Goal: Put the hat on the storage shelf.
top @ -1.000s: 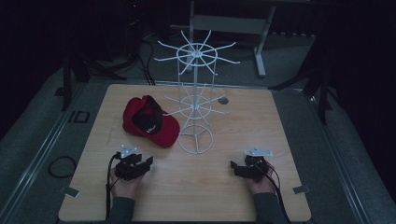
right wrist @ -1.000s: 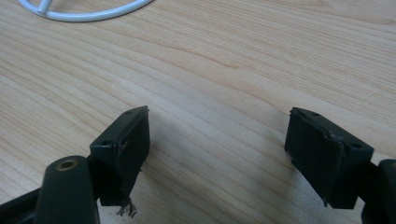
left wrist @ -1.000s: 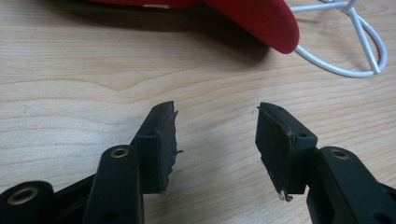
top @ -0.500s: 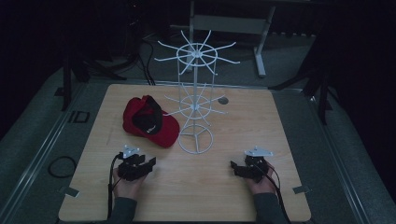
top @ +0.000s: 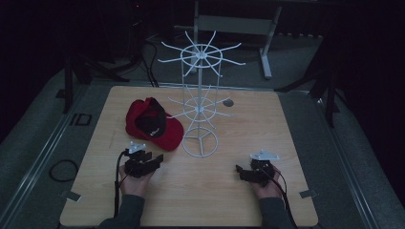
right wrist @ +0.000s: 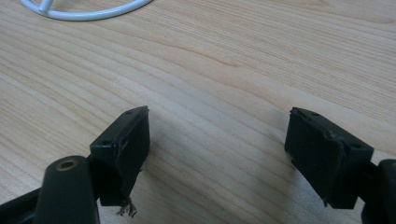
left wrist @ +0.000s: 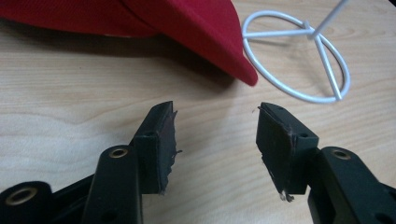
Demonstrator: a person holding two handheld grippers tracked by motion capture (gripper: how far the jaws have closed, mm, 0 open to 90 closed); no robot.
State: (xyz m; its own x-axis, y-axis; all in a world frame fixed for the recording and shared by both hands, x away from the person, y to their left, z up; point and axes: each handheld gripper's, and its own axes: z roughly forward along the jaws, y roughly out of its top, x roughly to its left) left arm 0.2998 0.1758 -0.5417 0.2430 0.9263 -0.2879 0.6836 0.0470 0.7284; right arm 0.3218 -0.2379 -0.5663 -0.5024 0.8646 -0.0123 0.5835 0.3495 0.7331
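A red cap [top: 153,125] with a black inside lies on the wooden table [top: 286,143], left of a white wire rack [top: 200,95]. My left gripper [top: 154,157] rests low on the table just in front of the cap, pointing at its brim [left wrist: 187,23] and the rack's base ring [left wrist: 299,60]. This gripper [left wrist: 215,112] is open, its jaws have just been opening a little, and nothing is between them. My right gripper [top: 239,171] sits near the front right, open [right wrist: 217,112] over bare wood, with the base ring [right wrist: 84,11] farther off.
A small dark disc [top: 228,102] lies behind the rack. The rack's arms spread wide at two levels above the table. A cable loop [top: 62,170] lies on the floor at the left, and a metal stand [top: 267,43] is behind the table.
The left gripper has shifted slightly toward the cap. The right gripper, cap and rack have not moved.
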